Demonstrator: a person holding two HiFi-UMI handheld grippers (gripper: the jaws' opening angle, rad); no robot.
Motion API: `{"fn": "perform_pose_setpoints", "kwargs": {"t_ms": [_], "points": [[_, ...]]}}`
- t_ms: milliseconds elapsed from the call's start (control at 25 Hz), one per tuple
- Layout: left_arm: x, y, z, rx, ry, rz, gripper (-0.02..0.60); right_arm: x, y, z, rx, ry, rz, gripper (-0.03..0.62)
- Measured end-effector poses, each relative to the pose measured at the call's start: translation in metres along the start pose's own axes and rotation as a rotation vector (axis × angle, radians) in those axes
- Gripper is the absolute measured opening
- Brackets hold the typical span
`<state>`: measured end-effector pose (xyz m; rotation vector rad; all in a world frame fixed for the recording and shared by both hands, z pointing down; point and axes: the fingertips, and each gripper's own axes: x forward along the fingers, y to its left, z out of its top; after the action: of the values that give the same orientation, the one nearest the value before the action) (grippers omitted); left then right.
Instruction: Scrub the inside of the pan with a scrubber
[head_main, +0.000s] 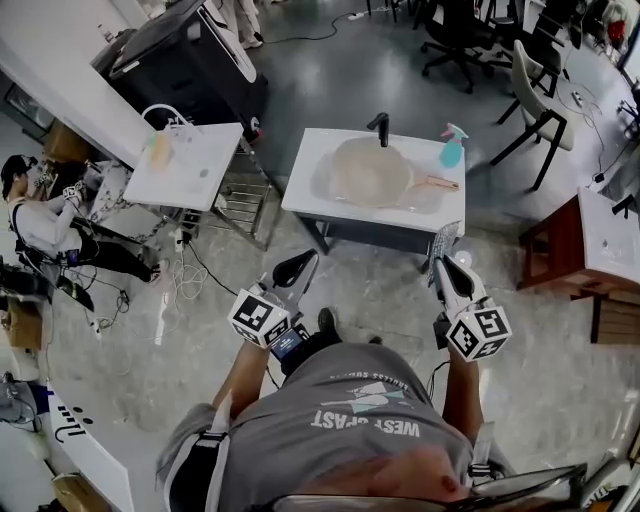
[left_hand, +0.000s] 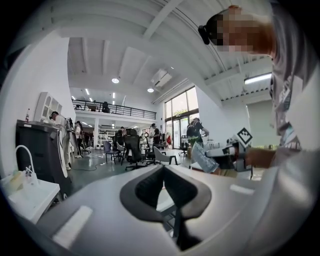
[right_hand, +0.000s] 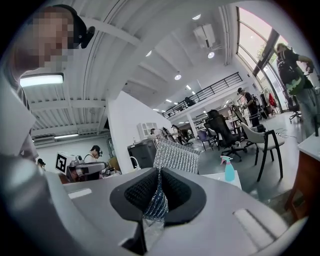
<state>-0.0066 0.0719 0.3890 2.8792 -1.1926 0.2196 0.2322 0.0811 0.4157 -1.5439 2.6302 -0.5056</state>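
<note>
Tongs first: the right gripper (head_main: 441, 268) pinches the silver mesh scrubber (right_hand: 175, 156), and the left gripper (head_main: 298, 268) is closed on nothing. Both hang well short of the pan (head_main: 372, 172) on the white counter (head_main: 300, 200). No scrubbing has begun, I reckon.

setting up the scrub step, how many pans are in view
1. The pan lies in the sink straight ahead, its handle to the right, near the teal spray bottle. None shows elsewhere; some may be hidden.

Grey printed T-shirt (head_main: 350, 410), pale grey left claw (head_main: 303, 262), right claw (head_main: 441, 264), black pads (left_hand: 148, 190), marker cubes (head_main: 258, 318)
</note>
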Motion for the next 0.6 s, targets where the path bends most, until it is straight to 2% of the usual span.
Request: {"fn": "perform_pose_setpoints", "kwargs": {"t_ms": [360, 600], "points": [[0.055, 0.003, 0.005, 0.014, -0.011, -0.093, 0.002, 0.01, -0.022, 0.0, 0.001, 0.003, -0.043, 0.037], [0.089, 0.029, 0.008, -0.009, -0.035, -0.137, 0.002, 0.029, -0.03, 0.005, -0.005, 0.027, -0.088, 0.037]]}}
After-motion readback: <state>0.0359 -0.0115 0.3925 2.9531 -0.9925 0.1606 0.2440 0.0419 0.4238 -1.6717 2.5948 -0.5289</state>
